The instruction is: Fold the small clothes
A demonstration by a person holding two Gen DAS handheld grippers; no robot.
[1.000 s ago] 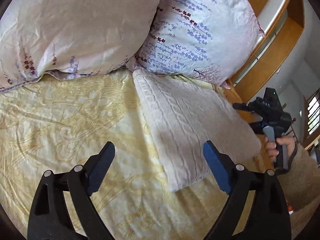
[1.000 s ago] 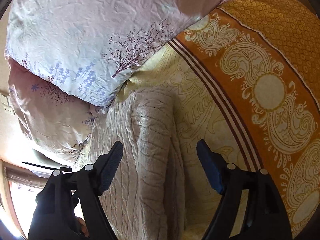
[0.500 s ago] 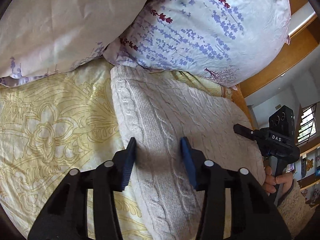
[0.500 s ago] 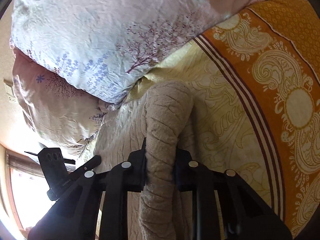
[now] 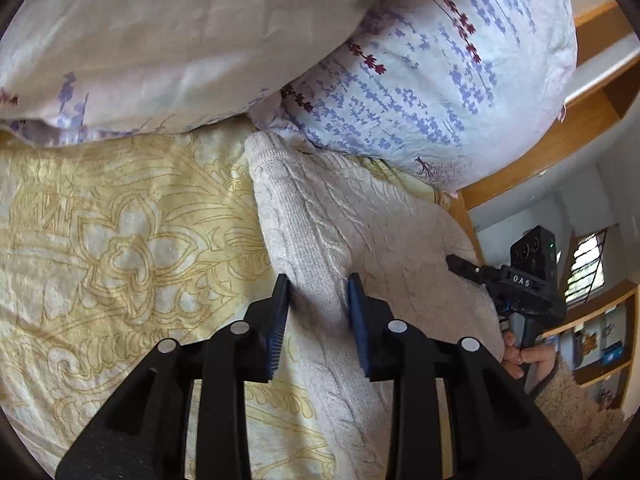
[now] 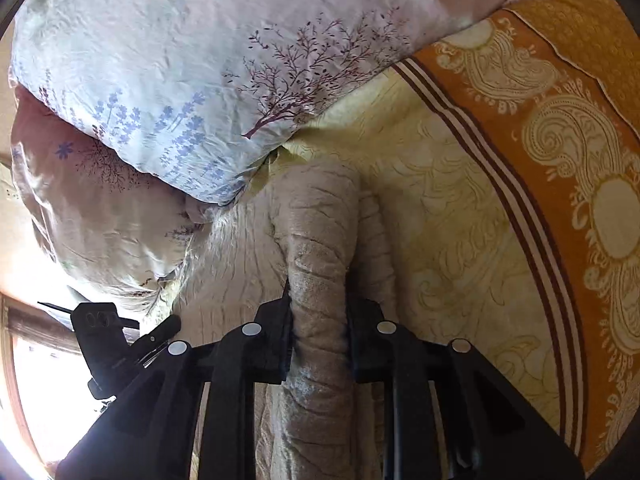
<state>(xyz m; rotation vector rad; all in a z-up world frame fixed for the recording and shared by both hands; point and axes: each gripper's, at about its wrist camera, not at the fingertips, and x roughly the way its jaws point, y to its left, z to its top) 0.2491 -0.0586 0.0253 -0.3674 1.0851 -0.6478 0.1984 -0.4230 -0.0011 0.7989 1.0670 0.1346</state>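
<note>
A cream cable-knit sweater (image 5: 320,216) lies folded on the yellow patterned bedsheet (image 5: 120,240), its far end tucked against the pillows. My left gripper (image 5: 316,286) is shut on the sweater's left edge, and the knit bulges up between the blue pads. In the right wrist view the sweater (image 6: 316,216) rises as a pinched ridge. My right gripper (image 6: 318,304) grips that ridge; its jaws are opening slightly, with the pads still pressing the fabric. The right gripper's body (image 5: 524,280) and the hand holding it show at the sweater's far side.
Two floral pillows (image 5: 440,80) (image 5: 160,40) crowd the sweater's far end. An orange paisley blanket (image 6: 560,160) covers the bed to the right. A wooden headboard (image 5: 580,128) and shelves stand beyond the bed's edge. The left gripper's body (image 6: 108,340) shows near a bright window.
Both grippers stood open a second ago; each has moved forward toward the pillows and closed on the sweater, bunching its edge up into a ridge.
</note>
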